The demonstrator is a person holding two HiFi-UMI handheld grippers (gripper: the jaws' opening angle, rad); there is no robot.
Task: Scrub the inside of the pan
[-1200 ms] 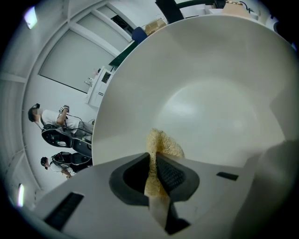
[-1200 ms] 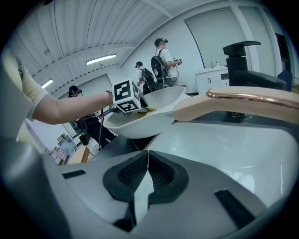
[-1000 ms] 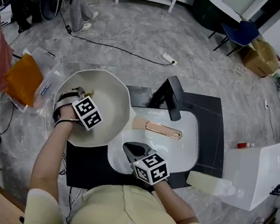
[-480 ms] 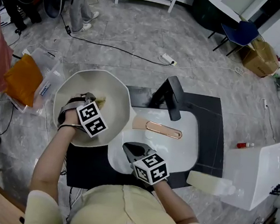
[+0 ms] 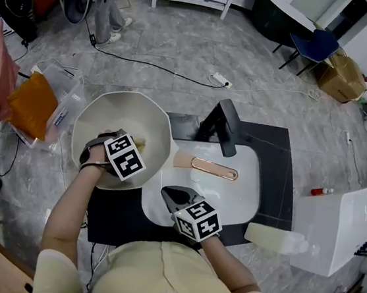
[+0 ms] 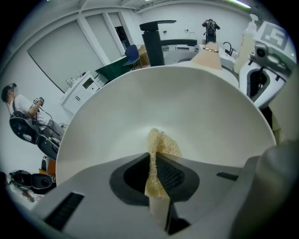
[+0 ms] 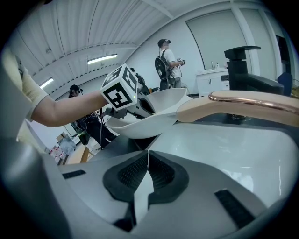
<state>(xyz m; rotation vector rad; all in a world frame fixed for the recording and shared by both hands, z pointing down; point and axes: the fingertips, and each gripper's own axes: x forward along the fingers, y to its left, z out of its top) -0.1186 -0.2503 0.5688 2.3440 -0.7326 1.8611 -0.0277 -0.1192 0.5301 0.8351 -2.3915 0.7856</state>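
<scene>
A cream-white pan (image 5: 127,122) rests with its beige handle (image 5: 197,166) reaching right over the white sink (image 5: 244,196). My left gripper (image 5: 121,143) is inside the pan, shut on a thin yellow scrub pad (image 6: 161,147) that presses against the pan's inner wall (image 6: 187,107). A corner of the pad (image 5: 138,144) shows beside the marker cube in the head view. My right gripper (image 5: 174,196) hovers shut and empty over the sink's near-left rim, just below the pan; its view shows the pan (image 7: 149,116) and its handle (image 7: 243,105) ahead.
A black faucet (image 5: 223,124) rises behind the sink, on a dark counter (image 5: 281,161). A white bottle (image 5: 275,239) lies at the right near a white box (image 5: 340,225). Bags and an orange item (image 5: 33,101) sit on the floor at left. People stand far back.
My left gripper has slid with the pad from the pan's left side rightward and slightly nearer. The right gripper has stayed still.
</scene>
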